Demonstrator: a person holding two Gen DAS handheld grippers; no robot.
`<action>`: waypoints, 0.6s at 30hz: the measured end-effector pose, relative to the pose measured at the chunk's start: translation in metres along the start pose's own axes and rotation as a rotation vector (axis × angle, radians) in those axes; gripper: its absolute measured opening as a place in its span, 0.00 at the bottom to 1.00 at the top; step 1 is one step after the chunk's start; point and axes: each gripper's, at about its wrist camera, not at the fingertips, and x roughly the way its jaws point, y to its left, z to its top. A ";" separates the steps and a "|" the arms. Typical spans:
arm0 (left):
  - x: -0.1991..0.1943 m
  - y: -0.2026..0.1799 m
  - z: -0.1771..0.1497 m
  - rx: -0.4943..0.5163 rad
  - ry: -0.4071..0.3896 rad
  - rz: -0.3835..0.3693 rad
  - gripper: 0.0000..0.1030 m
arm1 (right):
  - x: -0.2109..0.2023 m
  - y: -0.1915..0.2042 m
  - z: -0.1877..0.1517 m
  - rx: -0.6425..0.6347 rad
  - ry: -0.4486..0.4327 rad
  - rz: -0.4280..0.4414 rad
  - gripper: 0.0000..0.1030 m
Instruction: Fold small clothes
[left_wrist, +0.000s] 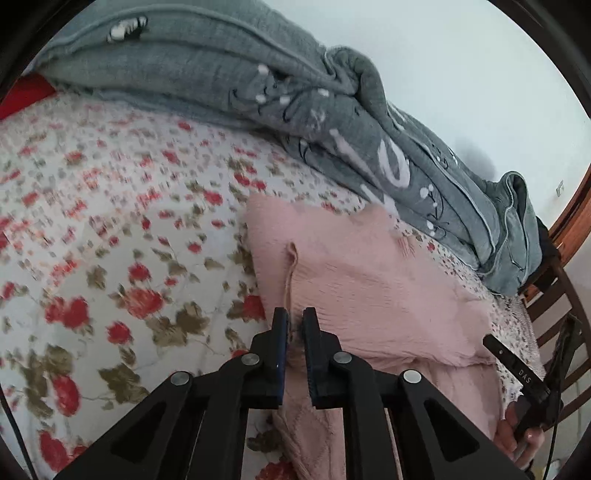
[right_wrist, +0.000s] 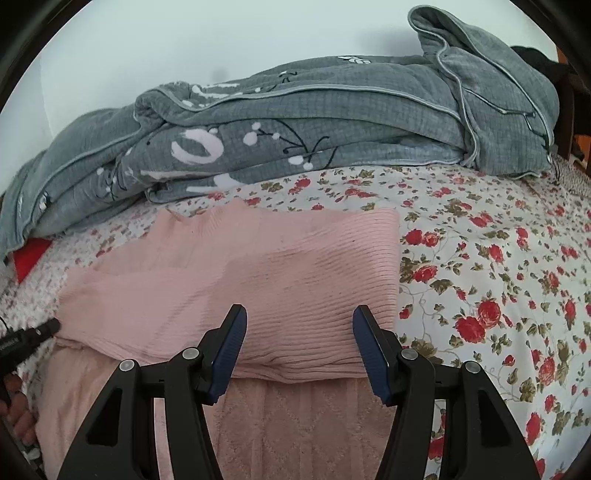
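On the floral bedsheet (right_wrist: 480, 258), just before the grey quilt (right_wrist: 295, 129), lies the pink knitted garment (right_wrist: 258, 273), half folded, its long axis across the bed. The left gripper (left_wrist: 291, 317) is clenched on a pinched ridge of its edge, I think; pulling could drag the fold askew. The right gripper (right_wrist: 299, 317) hovers over it, released.

I count one pink knitted garment (right_wrist: 236, 273) in front of me, lying on one flowered bedspread (right_wrist: 480, 258). One grey quilt (right_wrist: 295, 122) is bunched at the back. I hold two grippers, my left gripper (left_wrist: 294, 319) and my right gripper (right_wrist: 299, 317). One red item (right_wrist: 29, 254) peeks out.
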 end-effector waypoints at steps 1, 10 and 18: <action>-0.004 -0.002 0.001 0.018 -0.025 0.018 0.10 | 0.001 0.001 0.000 -0.008 0.005 -0.007 0.59; 0.002 -0.040 0.008 0.148 -0.073 0.016 0.28 | 0.005 0.014 -0.002 -0.080 0.031 -0.031 0.70; 0.034 -0.052 -0.004 0.227 0.012 0.138 0.63 | 0.007 0.016 -0.003 -0.093 0.046 -0.021 0.73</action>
